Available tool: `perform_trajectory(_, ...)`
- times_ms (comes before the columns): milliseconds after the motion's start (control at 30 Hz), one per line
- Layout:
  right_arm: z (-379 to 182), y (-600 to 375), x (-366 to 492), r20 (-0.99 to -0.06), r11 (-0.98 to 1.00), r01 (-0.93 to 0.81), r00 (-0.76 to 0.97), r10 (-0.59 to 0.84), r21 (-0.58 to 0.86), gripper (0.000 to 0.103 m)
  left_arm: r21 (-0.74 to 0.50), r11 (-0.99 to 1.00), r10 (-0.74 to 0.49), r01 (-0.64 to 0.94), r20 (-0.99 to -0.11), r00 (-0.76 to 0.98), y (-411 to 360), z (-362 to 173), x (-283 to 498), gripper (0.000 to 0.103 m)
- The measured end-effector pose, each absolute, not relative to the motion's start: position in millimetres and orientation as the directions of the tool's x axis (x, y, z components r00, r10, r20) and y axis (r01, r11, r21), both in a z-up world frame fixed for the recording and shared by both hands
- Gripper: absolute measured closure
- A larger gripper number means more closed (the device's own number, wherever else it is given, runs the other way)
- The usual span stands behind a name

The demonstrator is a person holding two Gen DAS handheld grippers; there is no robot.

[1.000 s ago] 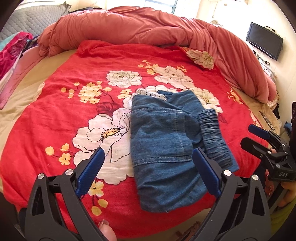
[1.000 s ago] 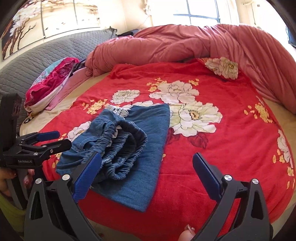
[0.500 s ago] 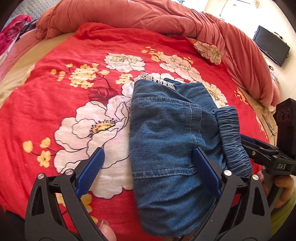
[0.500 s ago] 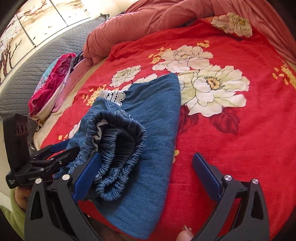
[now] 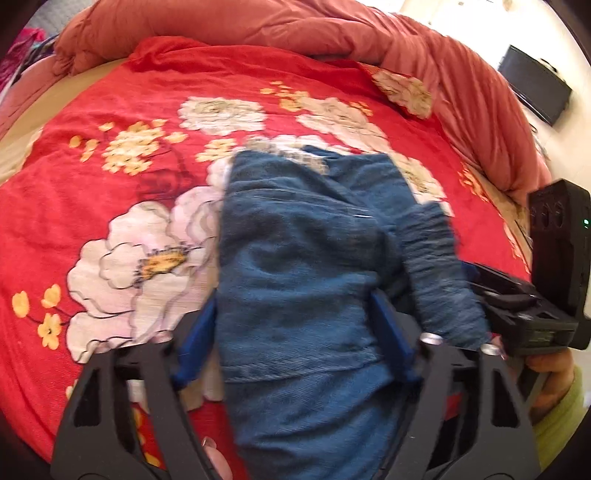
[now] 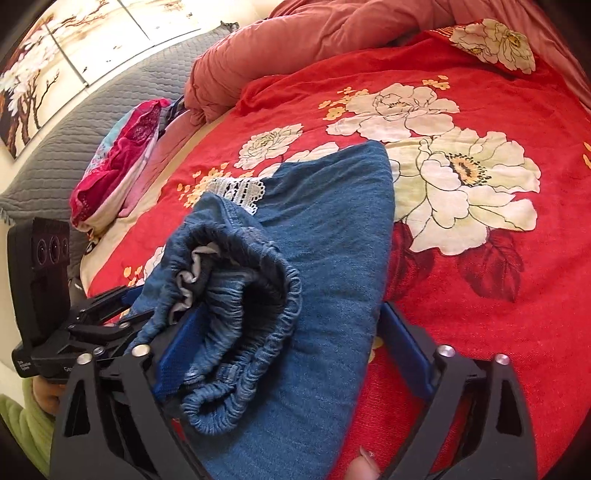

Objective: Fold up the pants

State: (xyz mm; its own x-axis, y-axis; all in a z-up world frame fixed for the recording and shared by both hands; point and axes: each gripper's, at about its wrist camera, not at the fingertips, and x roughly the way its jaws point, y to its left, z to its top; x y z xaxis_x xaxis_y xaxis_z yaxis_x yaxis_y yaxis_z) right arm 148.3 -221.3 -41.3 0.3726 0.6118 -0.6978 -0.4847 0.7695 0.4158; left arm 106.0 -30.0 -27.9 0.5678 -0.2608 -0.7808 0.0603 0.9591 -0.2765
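Folded blue denim pants [image 5: 295,258] lie on the red floral blanket [image 5: 110,184], elastic waistband [image 6: 258,332] towards me and a white lace trim [image 6: 240,190] at the far end. My left gripper [image 5: 295,336] straddles the near left part of the fold. Its jaws are closing, and the blue pads [image 5: 195,339] stand at either side of the denim. My right gripper [image 6: 291,350] straddles the right part, jaws closing too, with one pad [image 6: 177,350] in the waistband's folds and the other at the fold's right edge. Each gripper also shows in the other's view: the right [image 5: 495,284], the left [image 6: 110,302].
A salmon duvet [image 5: 258,26] is heaped along the far and right sides of the bed. A pink and red clothes pile [image 6: 122,162] lies against the grey quilted headboard [image 6: 74,122]. A dark screen [image 5: 535,88] hangs on the right wall. A green sleeve [image 5: 561,421] is close by.
Both grippers have sunk and moved in over the pants. Their jaws, wide apart before, have narrowed around the denim. The waistband end now bunches between the right gripper's pads.
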Motion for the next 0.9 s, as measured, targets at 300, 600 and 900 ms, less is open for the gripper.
perform_trajectory(300, -26.8, -207.3, 123.5, -0.660, 0.765, -0.571, 0.457, 0.597, 0.296, 0.060, -0.240, 0.969, -0.226, 0.058, -0.766, 0.602, -39.9, -18.0, 102.1, 0.054)
perform_trajectory(600, -2.2, -200.8, 117.5, -0.612, 0.773, -0.606, 0.543, 0.575, 0.189, 0.064, -0.247, 0.966, -0.236, 0.074, -0.734, 0.637, -38.6, 3.4, 110.2, 0.059)
perform_trajectory(900, 30.6, -194.4, 156.1, -0.555, 0.781, -0.615, 0.614, 0.561, 0.110, 0.064, -0.211, 0.973, -0.220, 0.099, -0.697, 0.682, -40.1, 27.3, 148.0, 0.061)
